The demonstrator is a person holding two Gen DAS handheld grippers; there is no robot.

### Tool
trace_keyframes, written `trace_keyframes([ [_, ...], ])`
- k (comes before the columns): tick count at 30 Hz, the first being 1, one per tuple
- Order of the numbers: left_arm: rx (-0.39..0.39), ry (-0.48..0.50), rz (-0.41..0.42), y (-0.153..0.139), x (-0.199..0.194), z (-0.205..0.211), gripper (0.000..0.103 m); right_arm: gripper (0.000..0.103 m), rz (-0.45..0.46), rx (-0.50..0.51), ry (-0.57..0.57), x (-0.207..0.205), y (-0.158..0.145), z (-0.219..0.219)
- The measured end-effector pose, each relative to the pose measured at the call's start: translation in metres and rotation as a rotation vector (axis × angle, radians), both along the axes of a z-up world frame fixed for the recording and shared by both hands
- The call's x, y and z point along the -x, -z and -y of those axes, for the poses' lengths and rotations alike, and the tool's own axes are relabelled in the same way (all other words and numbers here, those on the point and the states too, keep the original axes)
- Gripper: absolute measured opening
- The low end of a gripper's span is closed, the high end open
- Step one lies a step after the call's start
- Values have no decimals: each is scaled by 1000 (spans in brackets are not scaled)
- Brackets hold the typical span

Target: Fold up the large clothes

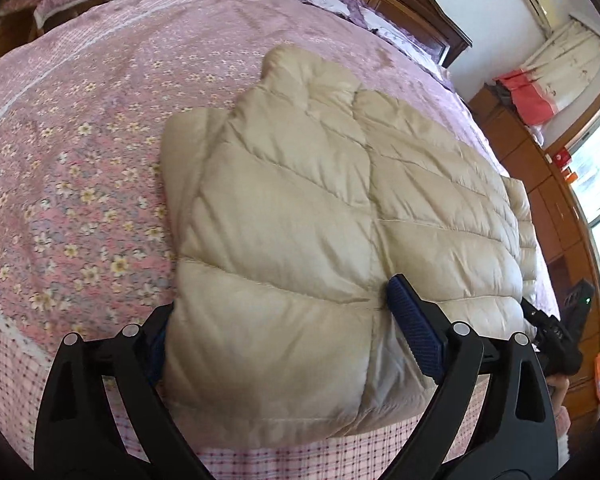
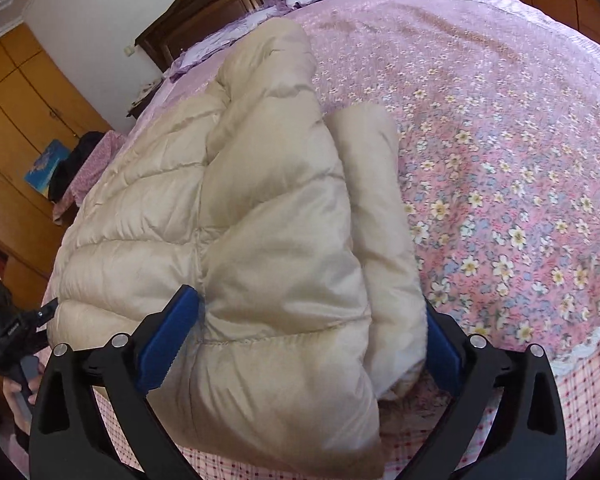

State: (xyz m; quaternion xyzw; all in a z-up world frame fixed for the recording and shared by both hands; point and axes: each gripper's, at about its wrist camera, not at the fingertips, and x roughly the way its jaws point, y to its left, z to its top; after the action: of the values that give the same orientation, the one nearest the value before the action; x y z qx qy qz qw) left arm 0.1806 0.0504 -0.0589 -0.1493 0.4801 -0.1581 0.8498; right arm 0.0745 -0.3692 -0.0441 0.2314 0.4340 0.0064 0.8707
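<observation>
Left gripper lower centre of left view, jaws spread wide astride near hem of cream puffer jacket, pads not pressing, jacket lying folded on floral bed, right gripper lower centre of right view, likewise spread astride jacket edge, no containers visible.

Home bedroom: floral-covered bed, wooden wardrobes.

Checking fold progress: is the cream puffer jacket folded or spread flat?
Folded: the jacket lies bunched lengthwise on the bedspread, a sleeve tucked alongside.
</observation>
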Motion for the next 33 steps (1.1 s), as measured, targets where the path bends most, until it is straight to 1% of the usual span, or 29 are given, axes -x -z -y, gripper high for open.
trace_keyframes([
  [2, -2, 2, 3, -1, 2, 3, 90, 98, -1, -16, -10, -3, 1, -1],
  [4, 1, 8, 9, -3, 4, 4, 80, 96, -1, -47, -25, -5, 2, 0],
  [6, -2, 11, 14, -7, 6, 4, 63, 87, 5, -80, -38, -3, 1, 1],
  [7, 3, 11, 14, -10, 8, 2, 59, 74, 12, -108, -45, -1, 0, 3],
  [8, 8, 6, 15, -14, 9, 0, 48, 64, 18, -126, -46, 1, -2, 5],
  [9, 15, 3, 15, -17, 11, -3, 39, 58, 26, -144, -47, 3, -5, 6],
  [10, 30, 1, 15, -21, 13, -6, 35, 47, 34, -157, -49, 5, -8, 8],
  [11, 42, -1, 14, -24, 15, -9, 30, 40, 48, -168, -54, 9, -15, 9],
  [12, 59, -3, 14, -27, 18, -12, 28, 37, 57, -171, -57, 12, -20, 9],
  [13, 67, -4, 11, -31, 20, -13, 27, 32, 63, -171, -60, 14, -24, 7],
  [14, 72, -3, 8, -34, 25, -14, 26, 30, 65, -166, -63, 18, -31, 6],
  [19, 21, 21, -16, -45, 60, -13, 26, 29, 65, -146, -79, 41, -51, -1],
  [23, 15, 40, -25, -51, 88, -17, 26, 29, 68, -144, -93, 65, -62, 0],
  [29, 8, 58, -30, -55, 131, -22, 26, 29, 68, -147, -93, 104, -66, 3],
  [31, -2, 60, -34, -53, 140, -21, 28, 29, 69, -154, -86, 109, -65, 5],
  [33, -41, 64, -28, -48, 148, -18, 34, 29, 64, -156, -76, 115, -60, 8],
])
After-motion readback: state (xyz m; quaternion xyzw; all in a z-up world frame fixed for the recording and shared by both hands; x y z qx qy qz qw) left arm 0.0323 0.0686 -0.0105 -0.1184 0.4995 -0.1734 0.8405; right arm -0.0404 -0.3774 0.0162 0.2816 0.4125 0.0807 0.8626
